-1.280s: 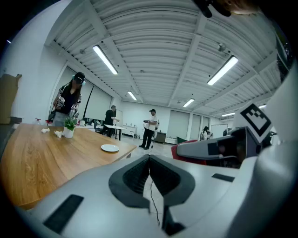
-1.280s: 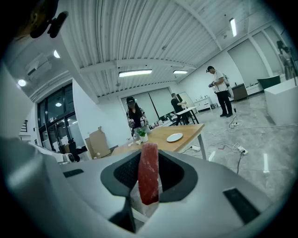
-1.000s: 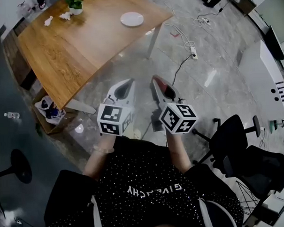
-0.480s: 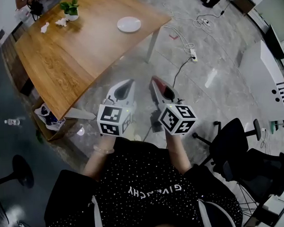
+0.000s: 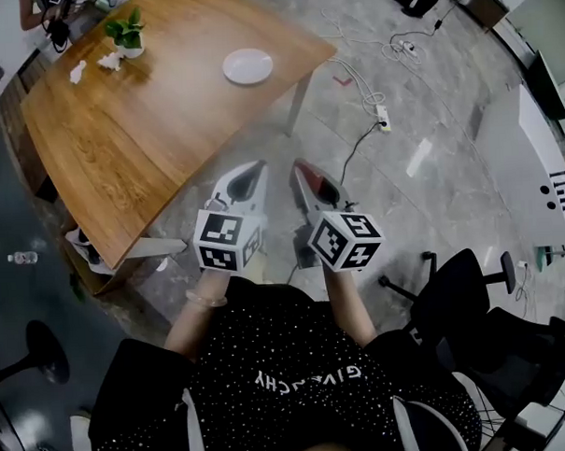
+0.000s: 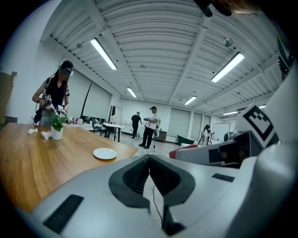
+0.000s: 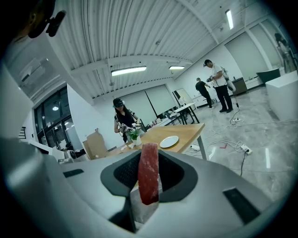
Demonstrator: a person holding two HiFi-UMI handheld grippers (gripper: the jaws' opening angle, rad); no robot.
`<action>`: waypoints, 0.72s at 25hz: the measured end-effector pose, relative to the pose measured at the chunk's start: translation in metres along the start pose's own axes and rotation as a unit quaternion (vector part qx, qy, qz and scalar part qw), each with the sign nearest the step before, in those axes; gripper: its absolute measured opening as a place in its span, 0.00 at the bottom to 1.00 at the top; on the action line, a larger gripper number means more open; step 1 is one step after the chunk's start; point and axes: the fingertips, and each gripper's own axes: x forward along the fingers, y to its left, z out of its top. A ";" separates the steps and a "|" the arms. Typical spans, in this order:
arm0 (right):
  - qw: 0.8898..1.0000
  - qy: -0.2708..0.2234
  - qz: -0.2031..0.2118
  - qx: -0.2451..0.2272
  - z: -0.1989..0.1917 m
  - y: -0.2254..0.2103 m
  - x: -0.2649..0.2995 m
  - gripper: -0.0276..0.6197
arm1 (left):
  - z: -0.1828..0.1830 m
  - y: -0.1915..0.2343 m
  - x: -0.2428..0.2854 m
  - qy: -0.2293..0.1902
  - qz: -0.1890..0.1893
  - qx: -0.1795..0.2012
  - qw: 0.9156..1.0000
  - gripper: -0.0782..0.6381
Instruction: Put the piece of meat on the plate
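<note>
The right tool (image 5: 299, 170) is pinching the piece of meat (image 7: 149, 176) upright; the plate (image 5: 247, 65) is lying ahead and leftward, near the bench's (image 5: 120, 152) far corner. The left tool (image 5: 250, 177), pressed together, is carrying nothing.

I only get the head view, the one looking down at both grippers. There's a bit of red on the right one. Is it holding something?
Observer: Yes. The right gripper view shows the right gripper shut on the piece of meat, which stands upright between its jaws.
Operator: Wow! And the left one?
Observer: The left gripper has its jaws together, with nothing between them.
Operator: Is the meat aimed at the plate?
Observer: Nearly. From the right gripper, the plate shows just right of the meat's top, on the table, some way off.
</note>
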 end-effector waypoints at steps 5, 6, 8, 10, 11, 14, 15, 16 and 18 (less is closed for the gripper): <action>1.000 0.009 -0.003 0.005 0.014 -0.015 0.028 0.19 | 0.009 0.016 0.031 0.011 0.000 -0.004 1.000 0.12; 1.000 0.010 -0.004 0.005 0.017 -0.018 0.033 0.19 | 0.012 0.019 0.037 0.011 0.000 -0.004 1.000 0.12; 1.000 0.012 -0.004 0.005 0.022 -0.024 0.045 0.19 | 0.017 0.026 0.048 0.011 0.000 -0.005 1.000 0.12; 1.000 0.013 -0.005 0.005 0.028 -0.028 0.058 0.19 | 0.020 0.035 0.060 0.012 0.000 -0.006 1.000 0.12; 1.000 0.014 -0.005 0.005 0.030 -0.030 0.064 0.19 | 0.022 0.039 0.065 0.012 0.001 -0.006 1.000 0.12; 1.000 0.017 -0.003 0.003 0.039 -0.034 0.079 0.19 | 0.027 0.050 0.080 0.013 0.003 -0.008 1.000 0.12; 1.000 0.018 -0.002 0.003 0.042 -0.035 0.084 0.19 | 0.029 0.054 0.085 0.014 0.004 -0.009 1.000 0.12; 1.000 0.019 -0.002 0.003 0.044 -0.037 0.090 0.19 | 0.030 0.057 0.091 0.015 0.004 -0.009 1.000 0.12; 1.000 0.022 -0.002 0.003 0.048 -0.042 0.101 0.19 | 0.034 0.063 0.102 0.017 0.002 -0.008 1.000 0.12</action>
